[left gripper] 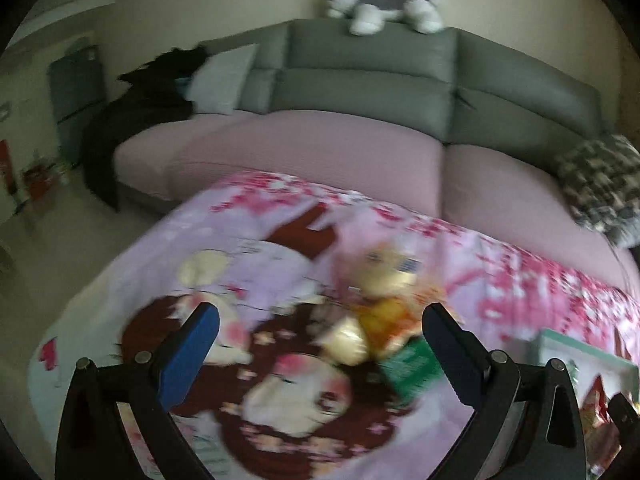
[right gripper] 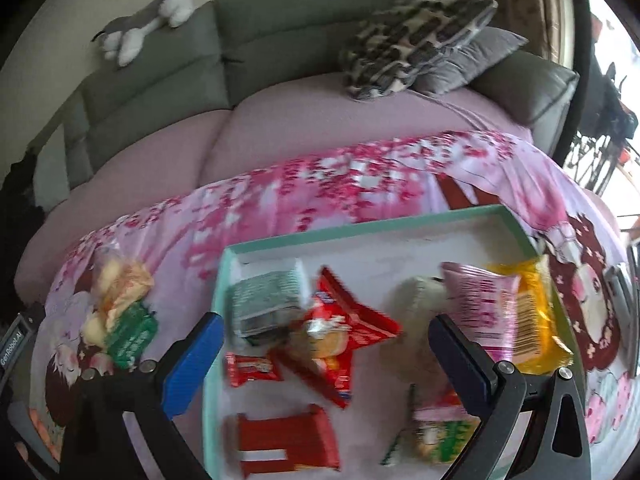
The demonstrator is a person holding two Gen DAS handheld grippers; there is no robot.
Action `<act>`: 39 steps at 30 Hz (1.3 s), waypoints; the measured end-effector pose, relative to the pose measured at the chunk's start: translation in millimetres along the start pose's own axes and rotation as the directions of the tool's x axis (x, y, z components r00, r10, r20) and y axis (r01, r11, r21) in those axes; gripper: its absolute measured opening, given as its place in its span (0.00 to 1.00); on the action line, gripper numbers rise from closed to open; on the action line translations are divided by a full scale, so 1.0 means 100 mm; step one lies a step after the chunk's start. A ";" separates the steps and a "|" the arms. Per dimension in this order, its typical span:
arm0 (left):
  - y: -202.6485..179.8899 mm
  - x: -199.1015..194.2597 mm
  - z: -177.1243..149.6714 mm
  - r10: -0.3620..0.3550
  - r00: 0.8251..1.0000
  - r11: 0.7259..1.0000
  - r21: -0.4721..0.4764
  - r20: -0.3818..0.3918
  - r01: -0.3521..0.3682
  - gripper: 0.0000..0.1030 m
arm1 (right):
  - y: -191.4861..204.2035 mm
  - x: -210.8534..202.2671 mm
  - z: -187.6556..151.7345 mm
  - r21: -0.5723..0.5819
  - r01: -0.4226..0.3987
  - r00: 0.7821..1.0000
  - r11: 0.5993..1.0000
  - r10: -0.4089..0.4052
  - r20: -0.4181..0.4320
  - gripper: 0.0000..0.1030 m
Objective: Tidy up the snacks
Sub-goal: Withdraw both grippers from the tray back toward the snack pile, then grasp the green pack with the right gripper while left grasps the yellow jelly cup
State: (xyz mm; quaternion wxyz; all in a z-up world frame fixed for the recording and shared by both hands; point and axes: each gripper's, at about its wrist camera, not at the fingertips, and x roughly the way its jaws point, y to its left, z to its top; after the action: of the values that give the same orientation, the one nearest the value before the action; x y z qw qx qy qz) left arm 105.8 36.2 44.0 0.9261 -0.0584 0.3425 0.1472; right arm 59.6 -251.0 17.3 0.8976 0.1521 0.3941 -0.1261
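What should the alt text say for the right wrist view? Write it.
The open right tool hovers over a mint-rimmed tray holding assorted snack packets, including a red star-shaped packet. Two more snacks lie on the pink floral cloth left of it; a sofa sits behind.

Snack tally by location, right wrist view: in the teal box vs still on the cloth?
In the teal box: 8, blur makes this approximate (grey-green pack, red star-shaped pack, small red pack, red box, pale round item, pink pack, yellow pack, pink-green pack)
On the cloth: 2 (orange pack, green pack)
Total: 10
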 end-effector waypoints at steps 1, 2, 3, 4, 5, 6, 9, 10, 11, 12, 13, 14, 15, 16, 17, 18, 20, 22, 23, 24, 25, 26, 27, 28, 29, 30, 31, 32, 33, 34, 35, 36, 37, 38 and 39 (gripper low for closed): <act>0.08 0.00 0.01 0.011 1.000 1.000 -0.014 0.001 -0.011 0.98 | 0.07 0.00 0.00 -0.012 -0.011 1.000 1.000 0.011 0.002 1.00; 0.16 0.01 0.03 0.021 1.000 0.999 -0.029 0.000 -0.021 0.98 | 0.12 0.00 -0.02 -0.020 -0.020 1.000 1.000 0.020 0.004 1.00; 0.24 0.01 0.04 0.032 0.999 0.998 -0.045 -0.001 -0.032 0.98 | 0.20 0.00 -0.03 -0.031 -0.032 0.999 0.999 0.032 0.007 1.00; 0.32 0.02 0.05 0.044 0.999 0.997 -0.060 -0.001 -0.044 0.98 | 0.25 0.00 -0.03 -0.040 -0.040 0.999 0.998 0.040 0.009 1.00; 0.37 0.02 0.05 0.053 0.999 0.996 -0.070 -0.001 -0.053 0.98 | 0.33 0.00 -0.04 -0.055 -0.055 0.998 0.997 0.055 0.011 1.00; 0.44 0.02 0.06 0.063 0.998 0.995 -0.082 -0.001 -0.062 0.98 | 0.39 0.00 -0.05 -0.066 -0.065 0.998 0.996 0.066 0.012 1.00; 0.58 0.03 0.08 0.080 0.997 0.991 -0.104 -0.003 -0.080 0.98 | 0.64 0.02 -0.09 -0.110 -0.120 0.993 0.987 0.121 0.006 1.00; 0.61 0.04 0.09 0.083 0.997 0.991 -0.109 -0.004 -0.083 0.98 | 0.72 0.01 -0.12 -0.123 -0.135 0.991 0.983 0.137 0.003 1.00; 0.67 0.04 0.09 0.090 0.996 0.989 -0.117 -0.005 -0.090 0.98 | 0.79 0.01 -0.13 -0.137 -0.148 0.989 0.979 0.150 0.001 1.00; 0.69 0.04 0.09 0.094 0.996 0.988 -0.120 -0.005 -0.094 0.98 | 0.89 0.02 -0.16 -0.158 -0.165 0.986 0.974 0.167 -0.003 1.00; 0.72 0.05 0.09 0.095 0.995 0.988 -0.123 -0.006 -0.095 0.98 | 0.96 0.02 -0.17 -0.172 -0.175 0.984 0.969 0.177 -0.006 1.00; 0.75 0.05 0.10 0.095 0.995 0.988 -0.124 -0.007 -0.095 0.98 | 1.03 0.03 -0.19 -0.188 -0.187 0.982 0.964 0.189 -0.010 1.00; 0.77 0.06 0.10 0.094 0.996 0.988 -0.123 -0.009 -0.095 0.98 | 1.12 0.05 -0.21 -0.211 -0.206 0.978 0.956 0.207 -0.018 1.00; 0.78 0.06 0.10 0.090 0.996 0.989 -0.119 -0.010 -0.090 0.98 | 1.18 0.05 -0.23 -0.224 -0.219 0.975 0.950 0.219 -0.022 1.00; 0.79 0.07 0.10 0.081 0.997 0.990 -0.113 -0.010 -0.082 0.98 | 1.24 0.06 -0.26 -0.239 -0.233 0.972 0.942 0.233 -0.028 1.00; 0.79 0.08 0.10 0.069 0.998 0.992 -0.104 -0.012 -0.070 0.98 | 1.30 0.08 -0.28 -0.251 -0.245 0.969 0.936 0.245 -0.034 1.00; 0.78 0.10 0.10 0.056 0.998 0.994 -0.095 -0.018 -0.057 0.98 | 1.41 0.14 -0.34 -0.279 -0.264 0.964 0.923 0.259 -0.054 1.00; 0.76 0.15 0.09 0.032 0.999 0.996 -0.083 -0.034 -0.034 0.98 | 1.50 0.22 -0.40 -0.303 -0.270 0.963 0.914 0.261 -0.072 1.00; 0.74 0.19 0.07 0.017 0.999 0.997 -0.080 -0.052 -0.021 0.98 | 1.54 0.27 -0.42 -0.312 -0.269 0.963 0.911 0.256 -0.084 1.00; 0.73 0.25 0.05 -0.007 0.997 0.996 -0.088 -0.077 0.000 0.98 | 1.57 0.31 -0.45 -0.321 -0.267 0.964 0.909 0.248 -0.098 1.00; 0.72 0.30 0.03 -0.022 0.995 0.995 -0.097 -0.093 0.013 0.98 | 1.60 0.37 -0.48 -0.328 -0.262 0.965 0.907 0.239 -0.112 1.00; 0.71 0.38 0.01 -0.047 0.991 0.993 -0.112 -0.126 0.033 0.98 | 1.62 0.42 -0.51 -0.331 -0.261 0.965 0.907 0.234 -0.120 1.00; 0.70 0.42 -0.02 -0.062 0.988 0.991 -0.125 -0.141 0.045 0.98 | 1.63 0.46 -0.52 -0.331 -0.265 0.963 0.906 0.234 -0.130 1.00; 0.69 0.47 -0.04 -0.083 0.985 0.988 -0.144 -0.150 0.061 0.98 | 1.63 0.50 -0.54 -0.332 -0.267 0.963 0.905 0.232 -0.140 1.00; 0.68 0.54 -0.08 -0.112 0.980 0.983 -0.162 -0.164 0.085 0.98 | 1.64 0.52 -0.54 -0.335 -0.265 0.963 0.904 0.229 -0.143 1.00; 0.67 0.58 -0.10 -0.134 0.975 0.980 -0.171 -0.175 0.104 0.98 | 1.65 0.55 -0.55 -0.340 -0.263 0.963 0.903 0.227 -0.143 1.00; 0.65 0.61 -0.13 -0.145 0.973 0.978 -0.174 -0.177 0.114 0.98 | 1.66 0.58 -0.55 -0.349 -0.261 0.964 0.900 0.223 -0.144 1.00; 0.62 0.66 -0.15 -0.151 0.971 0.978 -0.170 -0.184 0.120 0.98 | 1.67 0.61 -0.55 -0.355 -0.258 0.965 0.899 0.219 -0.147 1.00; 0.60 0.68 -0.16 -0.152 0.969 0.980 -0.160 -0.194 0.122 0.98 | 1.69 0.64 -0.55 -0.362 -0.255 0.965 0.896 0.214 -0.150 1.00; 0.57 0.71 -0.17 -0.154 0.967 0.981 -0.147 -0.203 0.125 0.98 | 1.70 0.67 -0.55 -0.368 -0.253 0.966 0.895 0.210 -0.152 1.00; 0.55 0.72 -0.18 -0.159 0.965 0.982 -0.138 -0.207 0.132 0.98 | 1.71 0.70 -0.55 -0.374 -0.250 0.966 0.893 0.206 -0.155 0.99; 0.53 0.74 -0.19 -0.167 0.963 0.981 -0.133 -0.214 0.140 0.98 | 1.73 0.72 -0.54 -0.380 -0.247 0.967 0.892 0.201 -0.158 0.97; 0.52 0.76 -0.20 -0.176 0.960 0.979 -0.136 -0.218 0.149 0.98 | 1.74 0.76 -0.54 -0.385 -0.244 0.967 0.890 0.195 -0.164 0.96; 0.52 0.77 -0.20 -0.182 0.958 0.978 -0.139 -0.220 0.154 0.98 | 1.75 0.78 -0.54 -0.390 -0.245 0.966 0.887 0.192 -0.171 0.94; 0.52 0.78 -0.20 -0.182 0.957 0.978 -0.139 -0.225 0.153 0.98 | 1.77 0.81 -0.54 -0.395 -0.254 0.964 0.883 0.197 -0.180 0.94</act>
State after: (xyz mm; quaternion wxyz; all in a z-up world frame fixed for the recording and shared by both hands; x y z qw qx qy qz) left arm 133.2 99.7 -22.5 0.8827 -0.1598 0.4345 0.0803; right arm 137.5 -76.5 -47.1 0.8890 0.0112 0.4513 0.0764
